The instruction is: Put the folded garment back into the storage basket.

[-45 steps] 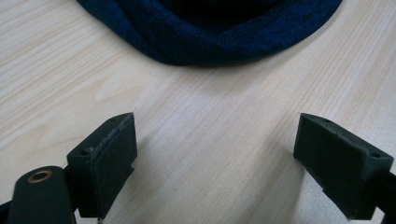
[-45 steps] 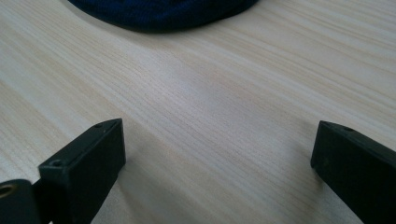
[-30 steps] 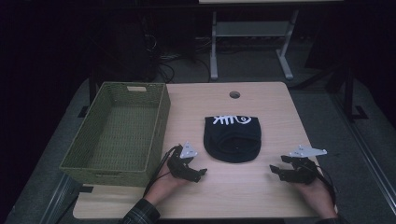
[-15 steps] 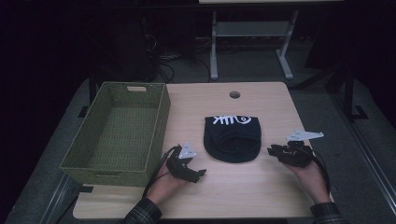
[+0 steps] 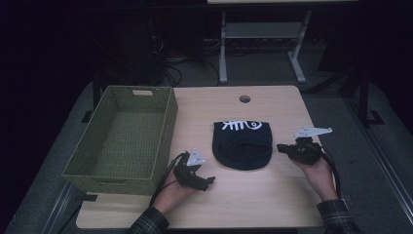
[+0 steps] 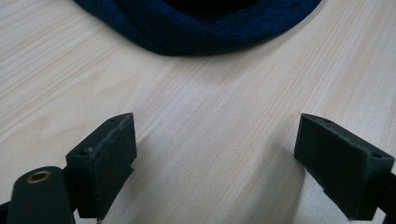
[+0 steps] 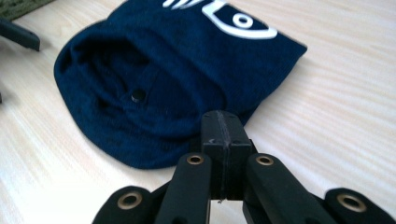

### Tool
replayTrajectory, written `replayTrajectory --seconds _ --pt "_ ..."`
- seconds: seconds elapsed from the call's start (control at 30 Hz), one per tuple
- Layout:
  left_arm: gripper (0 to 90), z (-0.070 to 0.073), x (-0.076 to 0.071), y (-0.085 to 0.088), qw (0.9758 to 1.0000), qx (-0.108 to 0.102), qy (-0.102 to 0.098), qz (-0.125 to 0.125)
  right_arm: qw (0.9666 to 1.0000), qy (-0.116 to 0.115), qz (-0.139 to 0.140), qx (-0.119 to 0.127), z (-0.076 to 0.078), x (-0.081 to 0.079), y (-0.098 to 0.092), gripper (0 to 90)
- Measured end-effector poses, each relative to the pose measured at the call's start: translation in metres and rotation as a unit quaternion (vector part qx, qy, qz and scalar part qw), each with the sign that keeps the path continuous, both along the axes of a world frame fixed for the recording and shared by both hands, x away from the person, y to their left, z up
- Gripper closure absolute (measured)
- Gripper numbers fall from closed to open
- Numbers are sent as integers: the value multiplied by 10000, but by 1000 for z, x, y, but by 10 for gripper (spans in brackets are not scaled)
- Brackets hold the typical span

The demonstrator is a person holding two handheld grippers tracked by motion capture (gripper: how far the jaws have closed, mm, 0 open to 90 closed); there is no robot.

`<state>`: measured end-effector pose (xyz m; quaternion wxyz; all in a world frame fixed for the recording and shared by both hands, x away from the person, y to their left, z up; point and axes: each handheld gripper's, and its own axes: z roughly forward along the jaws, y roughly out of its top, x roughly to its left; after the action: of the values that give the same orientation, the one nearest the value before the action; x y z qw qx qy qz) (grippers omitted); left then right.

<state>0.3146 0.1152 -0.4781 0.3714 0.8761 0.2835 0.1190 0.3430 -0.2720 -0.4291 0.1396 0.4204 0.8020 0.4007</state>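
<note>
Dim high view with black surroundings, brighter gripper views, soft shadows under the tongs, near parts blurred

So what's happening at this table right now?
A person works a gripper in each hand beside a dark blue cap with a white print, lying on the wooden table. The right gripper has just been closing and sits shut at the cap's edge, nothing visibly between its jaws. The left gripper is open, short of the cap. A green wicker basket stands alongside.

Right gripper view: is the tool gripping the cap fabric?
No. The right tool is shut pad against pad with nothing between, just short of the navy cap.
</note>
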Motion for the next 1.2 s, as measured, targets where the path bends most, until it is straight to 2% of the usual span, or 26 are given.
replayTrajectory --seconds 0.33,0.5,0.53,0.63,0.7,0.73,0.87,0.9,0.93,0.97,1.03,1.17,1.2 --pt "119 0 0 0 10000 16 -29 -11 10000 8 29 -37 9 18 5 900" --pt "120 0 0 0 10000 -15 -35 11 9999 -51 78 -57 15 32 8 900" --pt "120 0 0 0 10000 -12 -29 10 9999 -105 94 7 17 38 10 900" --pt "120 0 0 0 10000 -12 -26 7 9998 -66 158 -66 18 44 12 900" --pt "119 0 0 0 10000 -8 -27 7 9998 -137 135 2 20 50 14 900" --pt "120 1 0 0 10000 24 -2 6 9999 -42 147 -8 20 56 16 900" --pt "120 1 0 0 10000 16 -9 8 9999 -74 134 70 21 68 18 900" --pt "120 1 0 0 10000 16 -7 10 9998 32 160 75 20 73 19 900" --pt "120 1 0 0 10000 16 -7 10 9998 32 160 75 20 73 19 900" --pt "120 1 0 0 10000 20 -3 10 9999 -10 124 93 20 80 21 900" --pt "120 1 0 0 10000 24 -5 10 9998 105 141 67 20 88 23 900" --pt "120 1 0 0 10000 28 -5 11 9999 72 69 85 17 101 24 900" --pt "120 1 0 0 10000 27 -5 13 9998 167 27 48 15 110 24 900"
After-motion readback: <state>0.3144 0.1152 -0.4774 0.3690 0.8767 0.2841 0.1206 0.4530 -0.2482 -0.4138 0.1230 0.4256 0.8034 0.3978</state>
